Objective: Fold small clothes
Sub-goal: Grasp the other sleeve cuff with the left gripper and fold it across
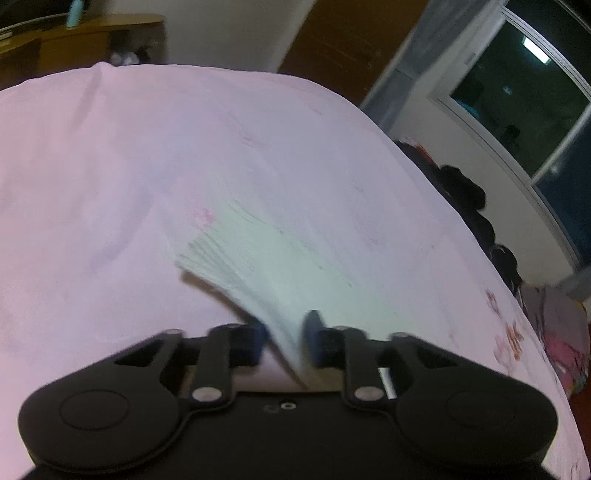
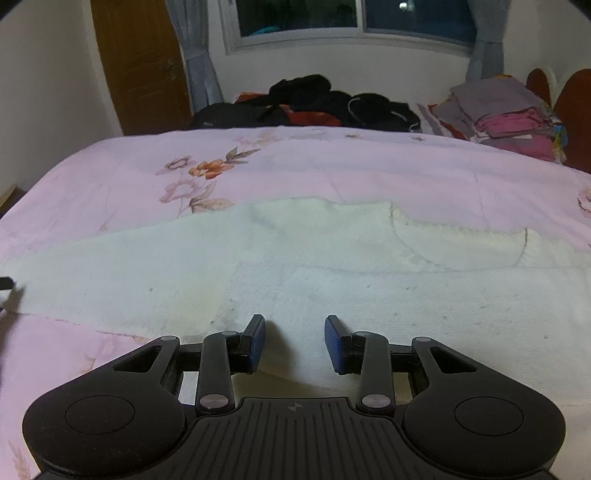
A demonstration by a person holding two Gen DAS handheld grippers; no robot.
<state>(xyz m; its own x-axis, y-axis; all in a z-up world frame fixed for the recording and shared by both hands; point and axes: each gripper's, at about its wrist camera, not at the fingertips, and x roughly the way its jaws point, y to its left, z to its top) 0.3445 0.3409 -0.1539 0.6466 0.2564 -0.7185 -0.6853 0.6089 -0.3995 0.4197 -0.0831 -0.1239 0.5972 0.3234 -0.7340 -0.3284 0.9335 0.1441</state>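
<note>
Left gripper [image 1: 284, 336]: blue-padded fingers narrow, clamped on an edge of the white knit garment [image 1: 258, 254]; cloth runs from between the pads out over the bed, partly lifted. Left view blurred, detail poor.

Right gripper [image 2: 294, 341]: fingers wide apart, nothing between them, low over the near edge of the white knit garment [image 2: 332, 280]. Contact w/ cloth cannot be told.

Garment lies spread flat across the bed's pink floral sheet [image 2: 332, 166], a sleeve [image 2: 458, 243] folded over the body on the right side. Small dark specks on the knit.

Beyond garment: bare pink sheet w/ flower print at left. Far edge of bed: pile of dark clothes [image 2: 314, 99]; to its right, stack of folded grey and pink laundry [image 2: 506, 114].

Back wall: window [image 2: 354, 18] w/ grey curtains, dark outside. Wooden door [image 2: 140, 66] at far left.
</note>
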